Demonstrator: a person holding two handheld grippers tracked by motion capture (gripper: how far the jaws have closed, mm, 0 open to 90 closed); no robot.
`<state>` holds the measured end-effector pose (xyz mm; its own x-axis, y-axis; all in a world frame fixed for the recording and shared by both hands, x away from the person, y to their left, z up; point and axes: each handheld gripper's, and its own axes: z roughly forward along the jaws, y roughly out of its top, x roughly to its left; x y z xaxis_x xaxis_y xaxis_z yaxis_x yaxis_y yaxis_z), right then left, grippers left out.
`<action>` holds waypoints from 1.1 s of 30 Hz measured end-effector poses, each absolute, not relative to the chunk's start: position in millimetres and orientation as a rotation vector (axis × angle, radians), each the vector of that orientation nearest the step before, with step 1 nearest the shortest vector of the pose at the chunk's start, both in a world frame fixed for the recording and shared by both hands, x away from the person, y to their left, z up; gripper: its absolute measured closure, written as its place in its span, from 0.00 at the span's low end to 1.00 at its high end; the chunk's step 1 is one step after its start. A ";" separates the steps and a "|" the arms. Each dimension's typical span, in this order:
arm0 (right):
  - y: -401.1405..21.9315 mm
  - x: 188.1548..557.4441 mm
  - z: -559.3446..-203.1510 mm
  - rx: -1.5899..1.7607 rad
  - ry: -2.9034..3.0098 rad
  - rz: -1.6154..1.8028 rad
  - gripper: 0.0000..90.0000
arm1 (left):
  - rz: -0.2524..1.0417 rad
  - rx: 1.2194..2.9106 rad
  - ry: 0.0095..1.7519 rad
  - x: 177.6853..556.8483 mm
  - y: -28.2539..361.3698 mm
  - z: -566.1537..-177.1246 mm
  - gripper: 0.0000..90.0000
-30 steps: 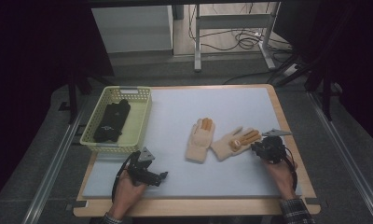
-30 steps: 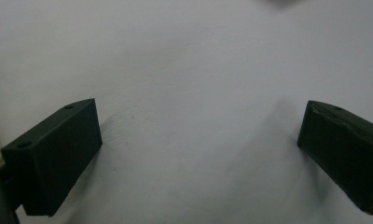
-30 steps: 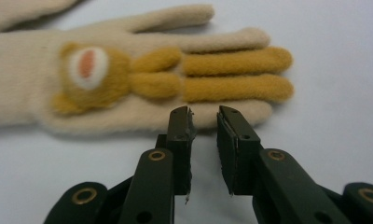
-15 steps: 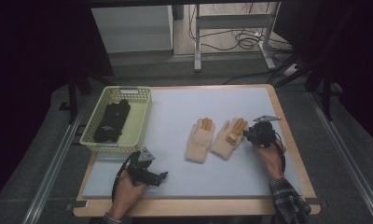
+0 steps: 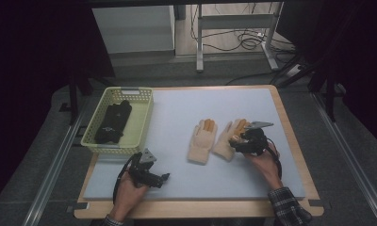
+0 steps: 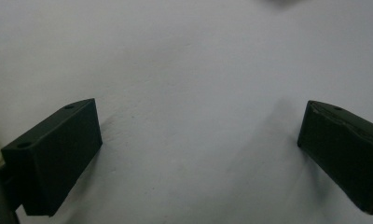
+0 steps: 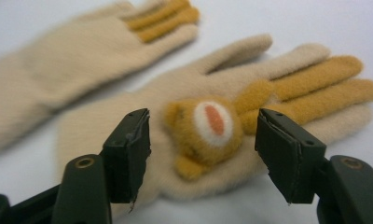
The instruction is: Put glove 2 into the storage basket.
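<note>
Two beige knit gloves with orange fingers lie side by side mid-table, the left glove (image 5: 202,141) and the right glove (image 5: 226,140). My right gripper (image 5: 237,142) rests over the right glove's cuff end. In the right gripper view its jaws have just been opening and stand apart either side of the bear face (image 7: 207,125) sewn on that glove (image 7: 287,88), not pressing it; the other glove (image 7: 82,60) lies beyond. My left gripper (image 5: 164,178) stands open near the front left, and its own view has bare white mat (image 6: 189,70) between its fingers (image 6: 58,154).
A pale green basket (image 5: 142,123) at the left holds black gloves (image 5: 112,121). The white mat (image 5: 224,101) covers the wooden table. Behind the table stand a white cabinet (image 5: 132,28) and a metal frame with cables on the floor.
My right gripper slid left, dragging the right glove closer to the left glove, then its jaws opened off it. The left gripper stayed put.
</note>
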<state>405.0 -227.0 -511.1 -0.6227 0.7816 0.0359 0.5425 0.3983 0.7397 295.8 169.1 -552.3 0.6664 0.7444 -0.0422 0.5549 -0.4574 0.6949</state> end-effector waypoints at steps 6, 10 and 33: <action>-221.0 405.4 -519.2 1.123 2.336 0.965 0.67 | 0.350 2.182 0.998 295.8 169.1 -552.3 0.00; -226.6 400.4 -507.9 1.109 2.332 1.004 0.68 | 0.350 2.183 0.998 295.8 169.1 -552.3 0.00; -139.9 392.7 -447.7 0.734 2.454 1.187 0.67 | 0.350 2.182 0.998 295.7 169.1 -552.3 0.00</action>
<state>392.7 -139.9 -447.7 -0.8180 0.5722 -0.0592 0.3089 0.5237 0.7939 295.7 169.1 -552.3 0.6664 0.7444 -0.0423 0.5548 -0.4571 0.6952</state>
